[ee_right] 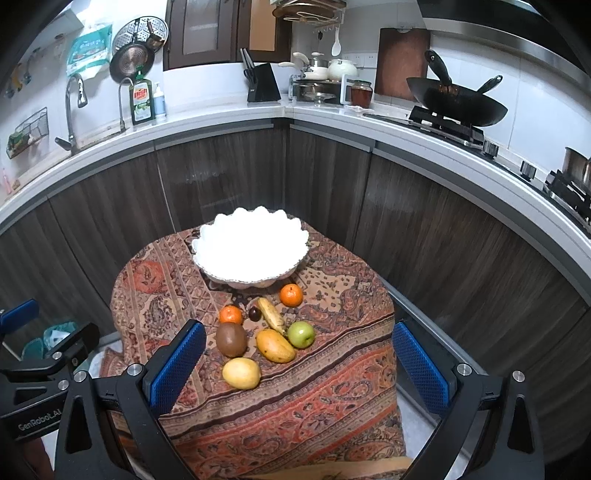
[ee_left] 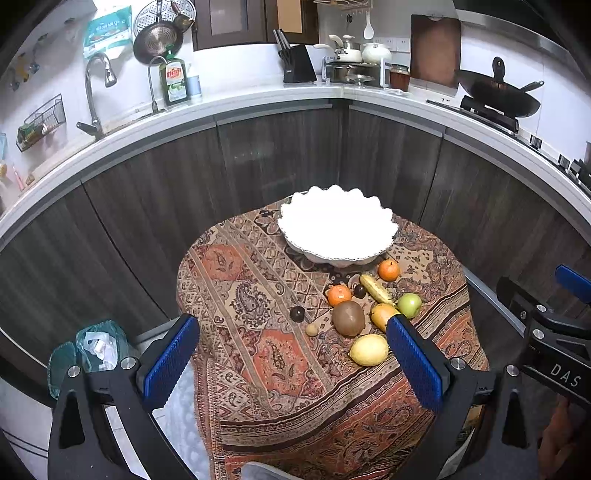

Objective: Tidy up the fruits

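— Both tongs hang released over the near edge: left gripper (ee_left: pixel 291 356), right gripper (ee_right: pixel 299 367), nothing held.

— And progress?

— None, I'd judge. Going rightward across the cloth-covered table (ee_left: pixel 236 280), the fruits (ee_right: pixel 258 332) cluster mid-right; the white bowl (ee_left: pixel 338 229) at the far edge sits empty.

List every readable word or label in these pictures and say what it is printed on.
"DAS": on the right gripper body, cut off by the frame edge.
"GenRobot.AI": on the left gripper body.
"Dish": on the green soap bottle; smaller print unreadable.
Hanging teal packet: print too blurred.
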Demonstrator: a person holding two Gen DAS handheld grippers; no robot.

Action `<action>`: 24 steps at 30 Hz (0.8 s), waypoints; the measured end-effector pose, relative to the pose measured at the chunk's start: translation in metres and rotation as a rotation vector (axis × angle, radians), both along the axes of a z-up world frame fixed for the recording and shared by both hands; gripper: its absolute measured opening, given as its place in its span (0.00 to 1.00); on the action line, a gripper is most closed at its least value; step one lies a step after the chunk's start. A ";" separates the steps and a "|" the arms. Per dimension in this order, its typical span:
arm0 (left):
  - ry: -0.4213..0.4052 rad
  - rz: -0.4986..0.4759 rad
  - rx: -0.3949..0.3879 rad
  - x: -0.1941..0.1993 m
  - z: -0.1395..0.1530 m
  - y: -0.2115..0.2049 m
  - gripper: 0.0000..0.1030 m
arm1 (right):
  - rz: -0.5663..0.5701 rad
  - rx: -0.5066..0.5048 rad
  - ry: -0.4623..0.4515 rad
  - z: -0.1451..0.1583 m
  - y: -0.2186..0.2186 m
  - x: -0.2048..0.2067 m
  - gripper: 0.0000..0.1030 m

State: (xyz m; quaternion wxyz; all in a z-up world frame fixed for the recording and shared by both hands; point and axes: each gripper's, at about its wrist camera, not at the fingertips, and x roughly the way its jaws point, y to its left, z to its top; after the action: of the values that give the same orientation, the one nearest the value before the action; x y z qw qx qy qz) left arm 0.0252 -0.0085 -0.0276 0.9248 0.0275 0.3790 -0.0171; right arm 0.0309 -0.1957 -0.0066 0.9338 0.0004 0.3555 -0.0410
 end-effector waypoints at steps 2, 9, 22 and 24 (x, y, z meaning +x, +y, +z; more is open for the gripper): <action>0.007 0.002 0.000 0.003 -0.004 0.001 1.00 | 0.000 -0.001 0.008 -0.002 0.000 0.003 0.99; 0.038 0.011 0.009 0.017 -0.022 0.004 1.00 | 0.007 -0.012 0.048 -0.019 0.005 0.018 0.99; 0.106 0.067 0.019 0.044 -0.071 0.026 1.00 | 0.075 -0.013 0.143 -0.071 0.030 0.057 0.99; 0.117 0.078 0.018 0.048 -0.081 0.030 1.00 | 0.085 -0.012 0.156 -0.081 0.034 0.062 0.99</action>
State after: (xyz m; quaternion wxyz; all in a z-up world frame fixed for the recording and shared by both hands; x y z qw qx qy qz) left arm 0.0732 0.0218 -0.1086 0.9007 0.0199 0.4335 0.0205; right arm 0.0934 -0.1614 -0.0878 0.9042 -0.0236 0.4265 -0.0032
